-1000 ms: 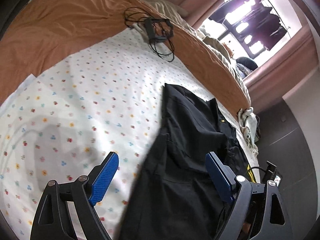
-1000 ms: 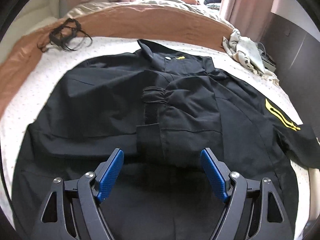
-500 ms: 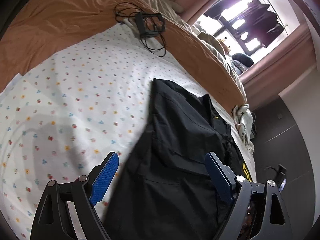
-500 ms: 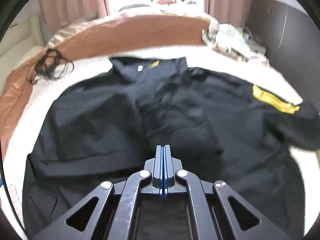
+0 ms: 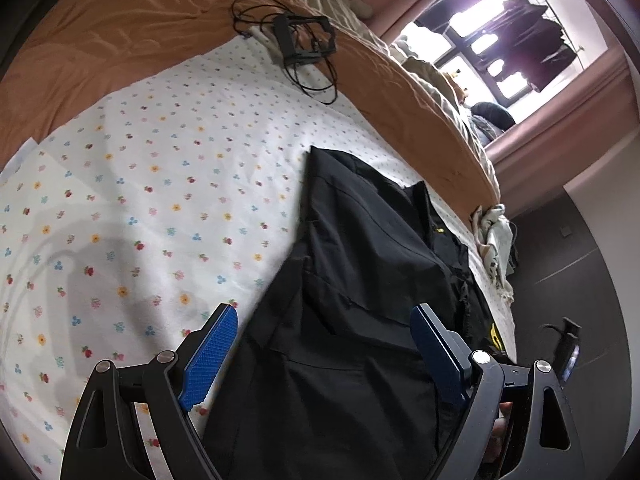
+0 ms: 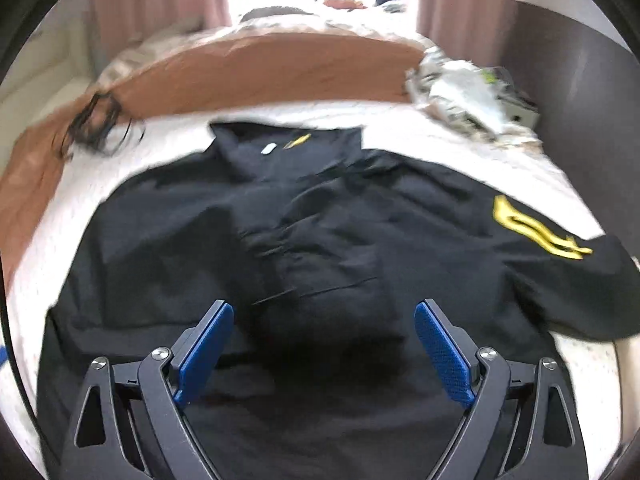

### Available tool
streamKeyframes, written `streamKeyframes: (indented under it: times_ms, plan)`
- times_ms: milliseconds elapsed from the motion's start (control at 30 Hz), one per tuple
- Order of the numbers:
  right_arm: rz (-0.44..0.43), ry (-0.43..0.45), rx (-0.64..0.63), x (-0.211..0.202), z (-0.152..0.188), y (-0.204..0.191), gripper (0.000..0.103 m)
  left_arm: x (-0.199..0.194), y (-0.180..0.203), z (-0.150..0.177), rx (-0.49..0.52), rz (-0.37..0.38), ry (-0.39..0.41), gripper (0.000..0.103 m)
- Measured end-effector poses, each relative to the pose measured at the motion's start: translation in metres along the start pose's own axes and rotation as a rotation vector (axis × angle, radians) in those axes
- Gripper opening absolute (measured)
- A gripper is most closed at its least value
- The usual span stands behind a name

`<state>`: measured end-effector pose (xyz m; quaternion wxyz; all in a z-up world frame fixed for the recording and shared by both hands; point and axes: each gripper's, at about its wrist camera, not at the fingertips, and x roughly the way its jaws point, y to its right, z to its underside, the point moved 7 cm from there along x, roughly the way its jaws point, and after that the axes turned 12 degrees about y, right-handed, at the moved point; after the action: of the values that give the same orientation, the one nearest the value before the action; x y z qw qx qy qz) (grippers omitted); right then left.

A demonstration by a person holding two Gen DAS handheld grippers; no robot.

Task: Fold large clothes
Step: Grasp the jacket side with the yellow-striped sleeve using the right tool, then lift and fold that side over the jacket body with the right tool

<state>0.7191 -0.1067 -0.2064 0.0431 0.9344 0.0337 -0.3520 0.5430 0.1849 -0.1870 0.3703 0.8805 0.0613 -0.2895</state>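
— On the bed [image 5: 168, 184], with its white sheet dotted in small coloured flowers, what lies where?

— The large black jacket with yellow emblems [image 6: 320, 248] lies spread flat on the sheet, collar at the far end, one sleeve folded in across its middle. The other sleeve, bearing a yellow emblem [image 6: 536, 228], reaches out to the right. From the left wrist camera the same garment runs along the right half of the bed, its left edge in line with the near left blue pad.

— And the tools?

— The left tool [image 5: 324, 344] stands spread wide, blue pads apart, hovering over the jacket's left edge; nothing sits between the pads. The right tool [image 6: 324, 344] has its jaws opening, already wide, over the jacket's near middle, pinching no cloth. That view is blurred.

— Anything else on the bed?

— An orange-brown blanket [image 5: 112, 36] bunches along the far side. A black frame-shaped device with a tangle of thin black cable [image 5: 304, 40] rests at the sheet's far left edge. A crumpled pale patterned cloth [image 6: 460, 96] sits at the far right corner. Pink curtains [image 6: 160, 12] flank a bright window beyond.
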Motion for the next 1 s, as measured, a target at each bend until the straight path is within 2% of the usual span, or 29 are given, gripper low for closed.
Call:
streamKeyframes:
  times_ms: [167, 233, 267, 367, 400, 500, 667, 700, 800, 933, 1000]
  plan:
    - [0.034, -0.07, -0.111, 0.035, 0.019, -0.019, 0.091, 0.006, -0.001, 0.0, -0.012, -0.006, -0.014, 0.089]
    - [0.081, -0.1, -0.165, 0.047, 0.024, -0.014, 0.091, 0.006, 0.002, -0.001, -0.007, -0.003, -0.009, 0.089]
    - [0.135, -0.104, -0.199, 0.05, 0.024, -0.004, 0.091, 0.006, 0.004, -0.002, -0.004, -0.001, -0.008, 0.089]
    - [0.228, -0.071, -0.196, 0.037, 0.012, 0.025, 0.09, 0.005, 0.007, -0.001, 0.004, 0.002, -0.006, 0.089]
    - [0.298, -0.036, -0.197, 0.027, 0.004, 0.043, 0.09, 0.005, 0.008, 0.0, 0.005, 0.001, -0.007, 0.089]
    - [0.43, 0.062, -0.164, -0.008, -0.018, 0.09, 0.09, 0.005, 0.01, 0.002, 0.012, 0.001, -0.013, 0.089]
    - [0.414, 0.102, -0.08, -0.048, -0.029, 0.141, 0.087, 0.002, 0.016, 0.004, 0.03, 0.005, -0.005, 0.089]
    - [0.401, 0.102, -0.069, -0.053, -0.029, 0.147, 0.083, 0.001, 0.017, 0.004, 0.032, 0.006, -0.003, 0.089]
    - [0.347, 0.085, -0.018, -0.061, -0.024, 0.167, 0.077, 0.0, 0.021, 0.005, 0.045, 0.006, 0.001, 0.089]
    - [0.277, 0.074, 0.077, -0.068, -0.01, 0.2, 0.077, -0.001, 0.028, 0.006, 0.067, 0.008, 0.006, 0.089]
    - [0.268, 0.075, 0.118, -0.072, -0.002, 0.216, 0.077, -0.001, 0.033, 0.007, 0.077, 0.01, 0.012, 0.089]
